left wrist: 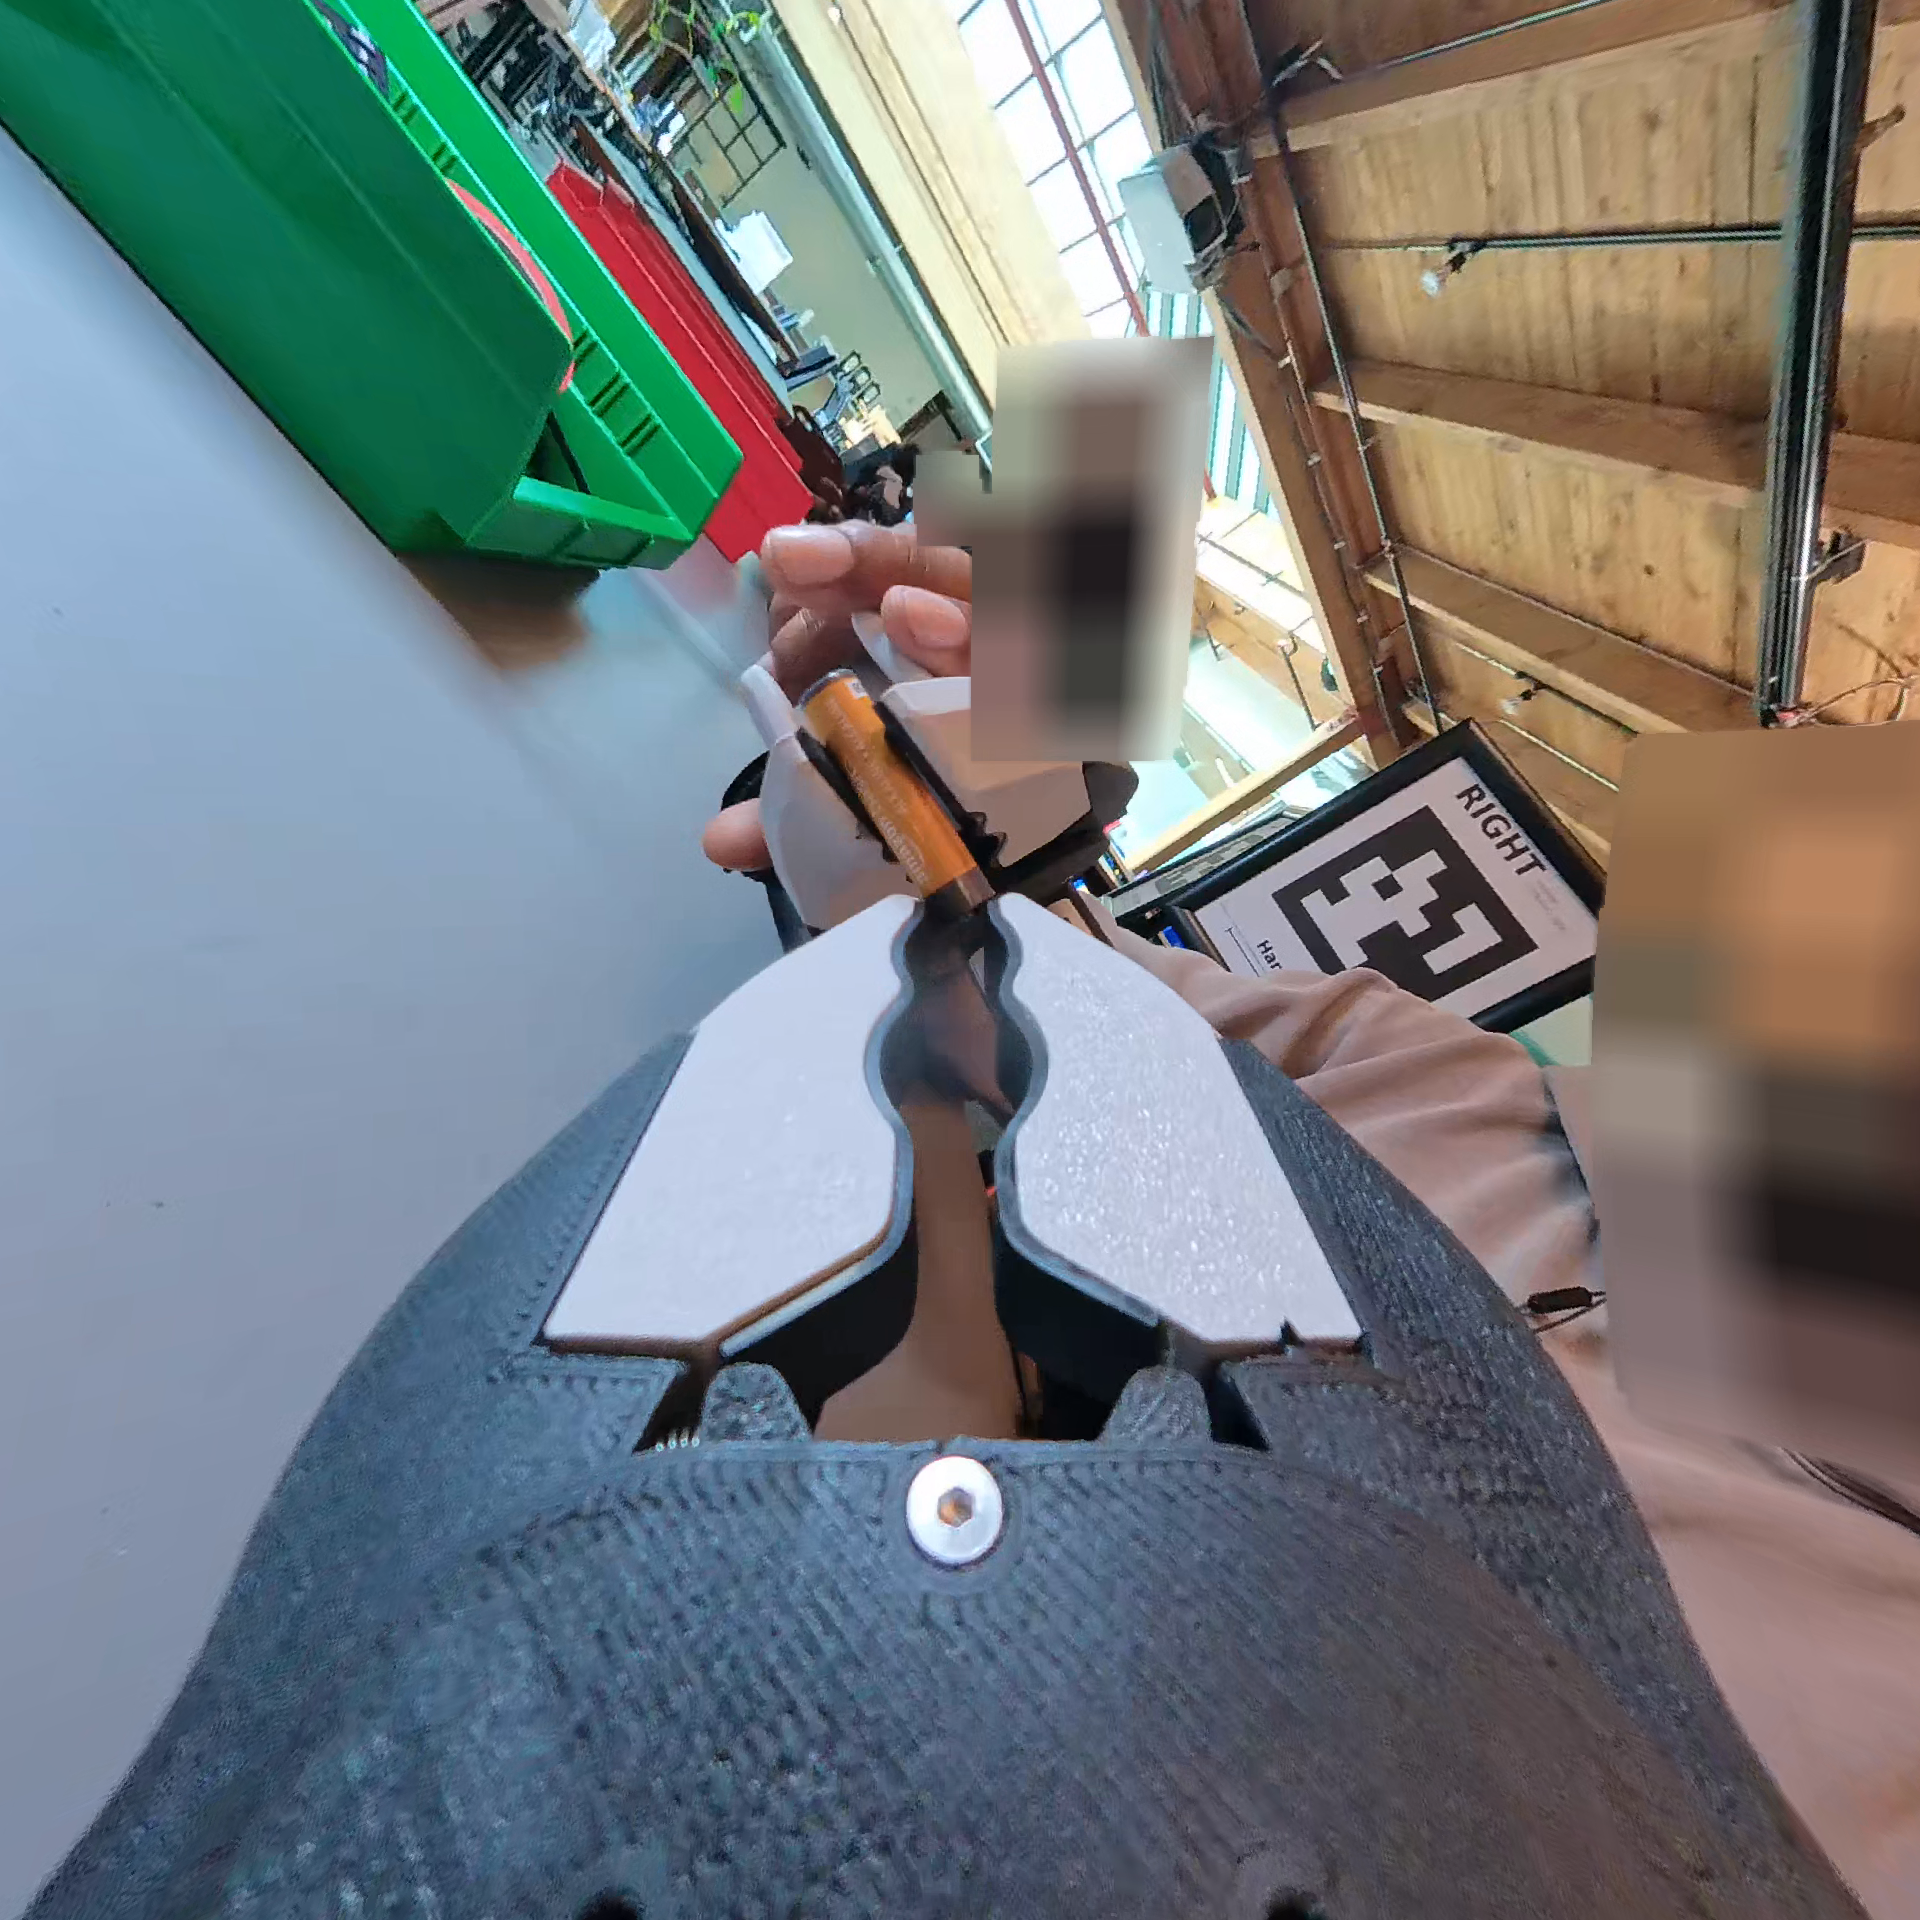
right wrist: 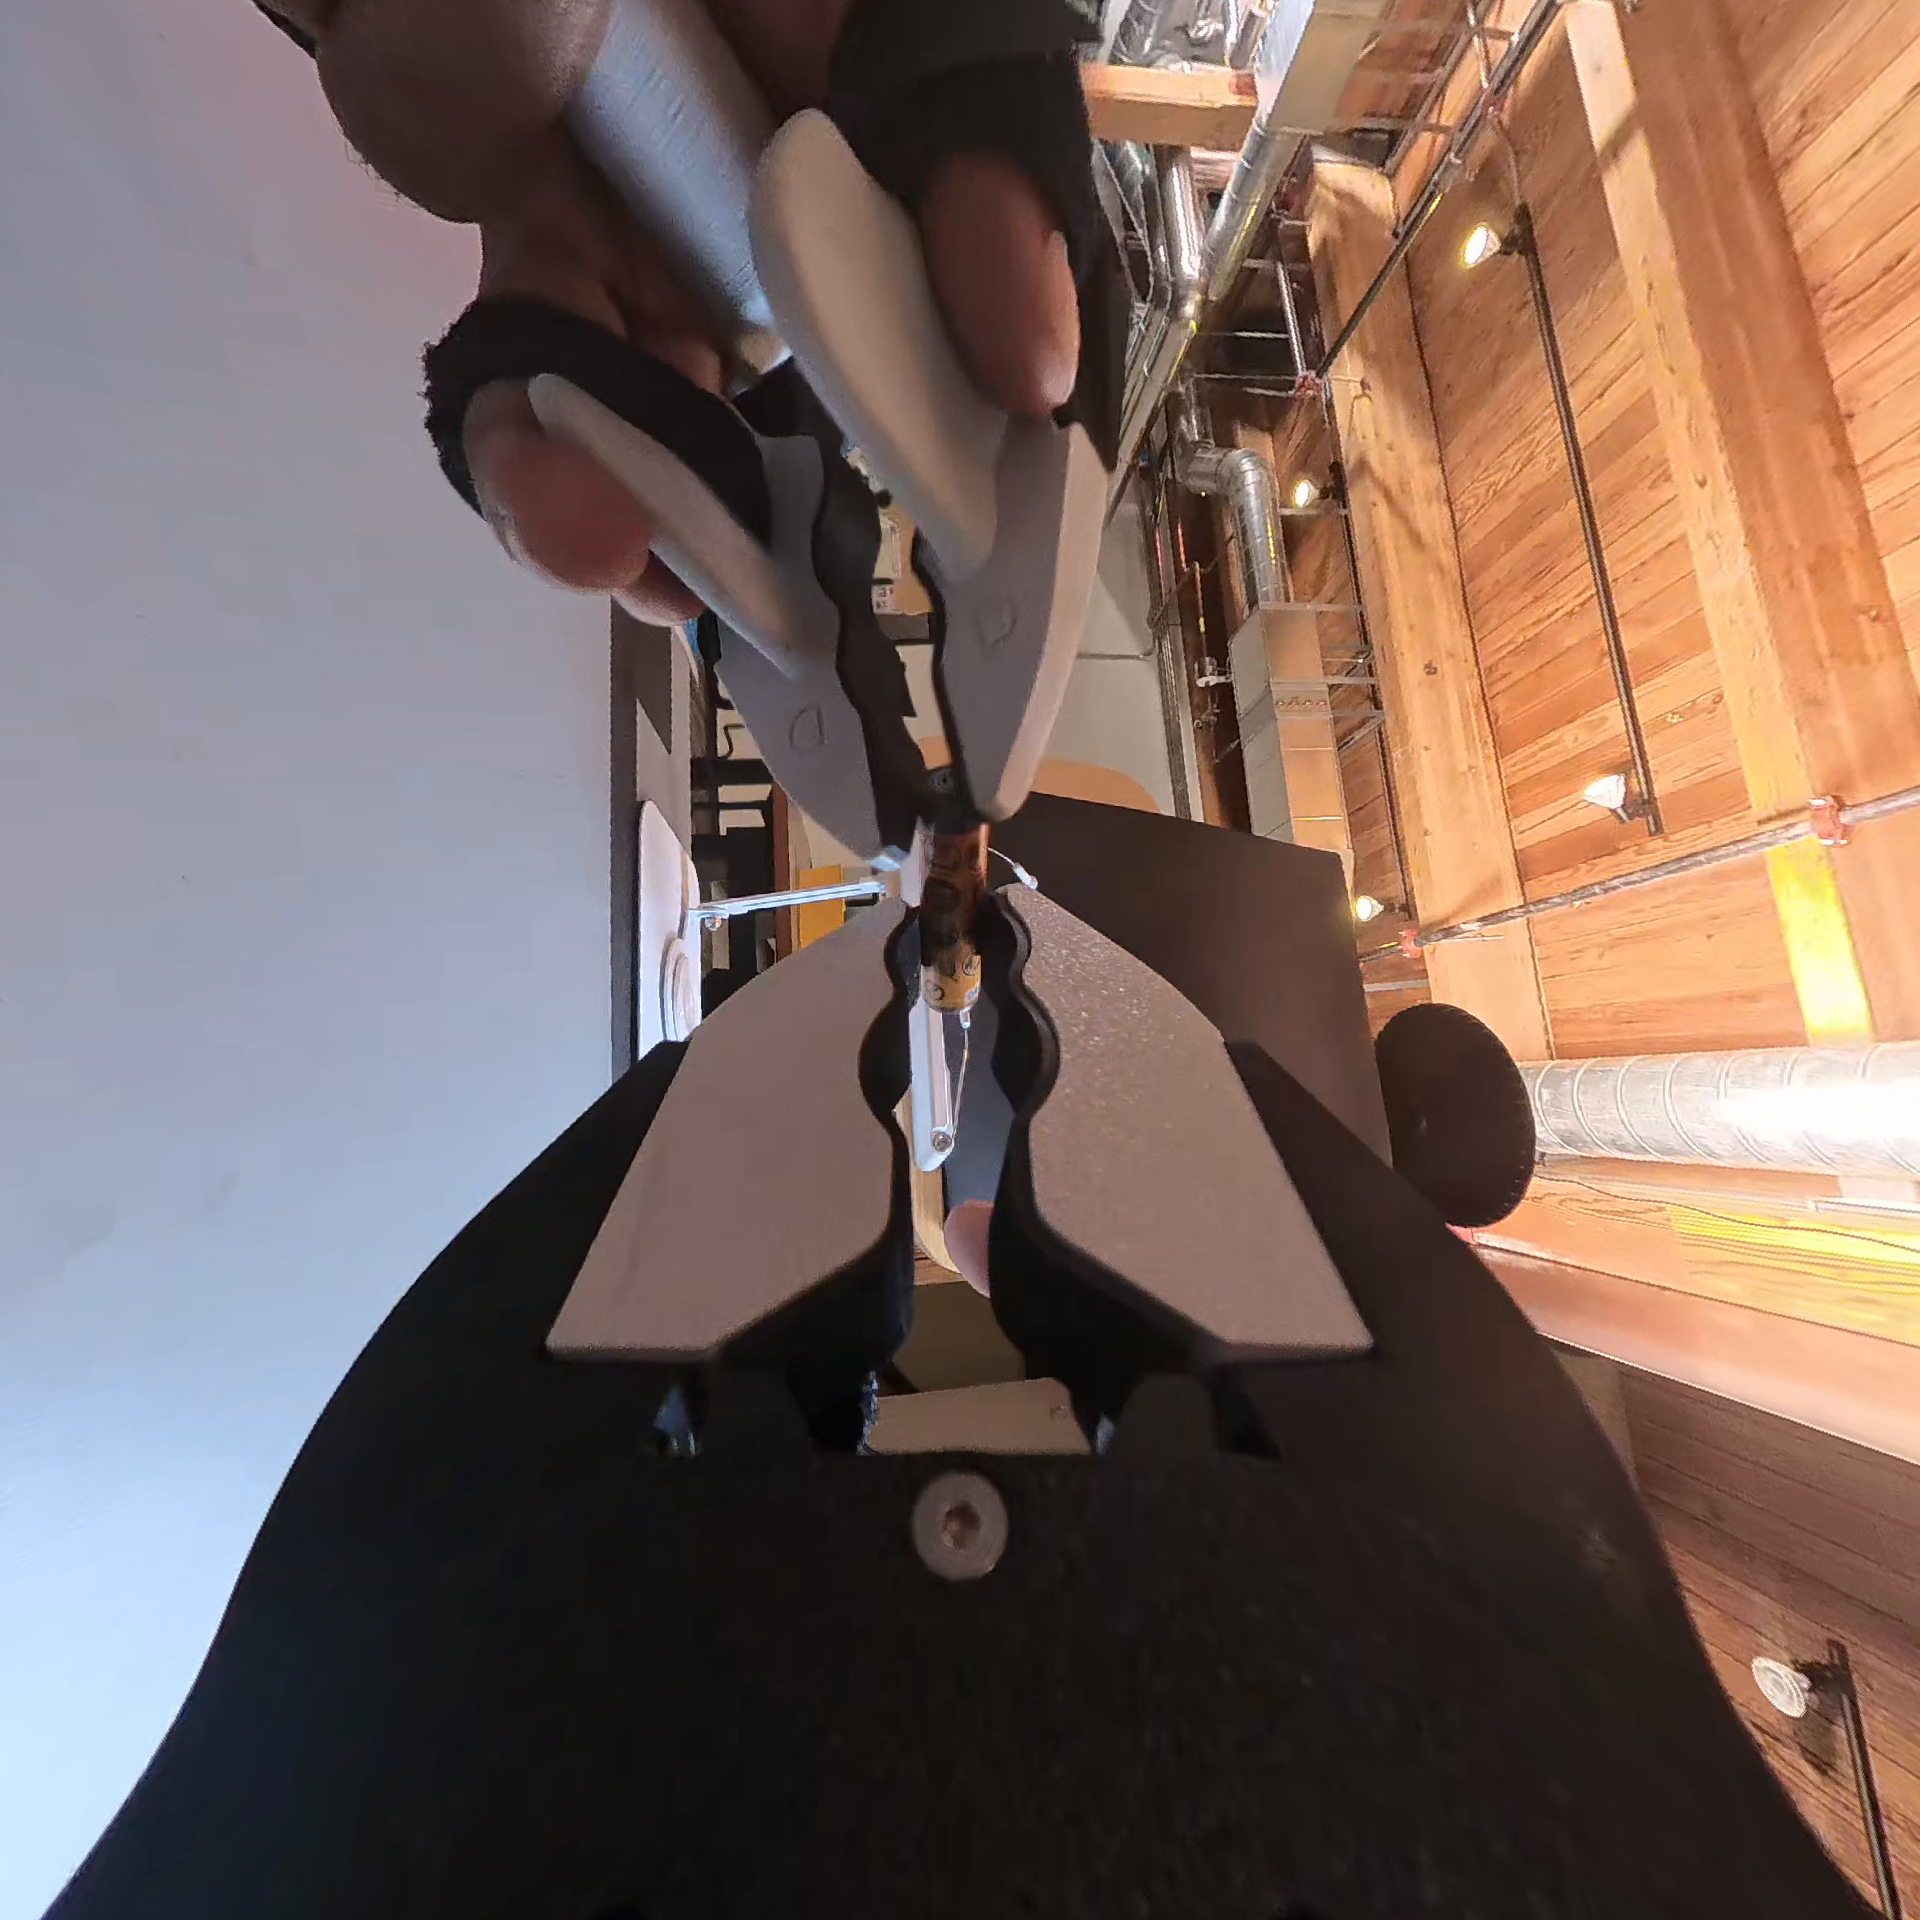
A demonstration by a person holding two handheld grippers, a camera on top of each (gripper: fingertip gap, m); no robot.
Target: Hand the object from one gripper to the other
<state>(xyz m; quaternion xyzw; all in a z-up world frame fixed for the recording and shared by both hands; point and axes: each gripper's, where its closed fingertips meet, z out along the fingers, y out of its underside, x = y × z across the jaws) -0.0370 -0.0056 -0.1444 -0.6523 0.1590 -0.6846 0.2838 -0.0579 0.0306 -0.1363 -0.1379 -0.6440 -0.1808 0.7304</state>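
In our left wrist view, our left tool (left wrist: 951, 914) sits closest, with its two grey fingers (left wrist: 769, 1122) pressed in on the dark end of a battery (left wrist: 894, 800). The battery is orange with a dark end, and it is up in the air, not on the worktop (left wrist: 260, 831). Just past that, our right tool (left wrist: 862, 769) pinches the orange part of the same battery, so both tools hold it at once, one at each end. A hand (left wrist: 852, 592) wraps around the right tool. Farther off, a green bin (left wrist: 364, 312) sits on the grey worktop, and a red bin (left wrist: 675, 322) is behind it. A framed black and white sign (left wrist: 1392, 894) stands off to the side. In our right wrist view, our right tool (right wrist: 954, 945) is closest and pinches the battery (right wrist: 951, 940) near its tips. Right past it, our left tool (right wrist: 935, 800) bites the far end of the battery.
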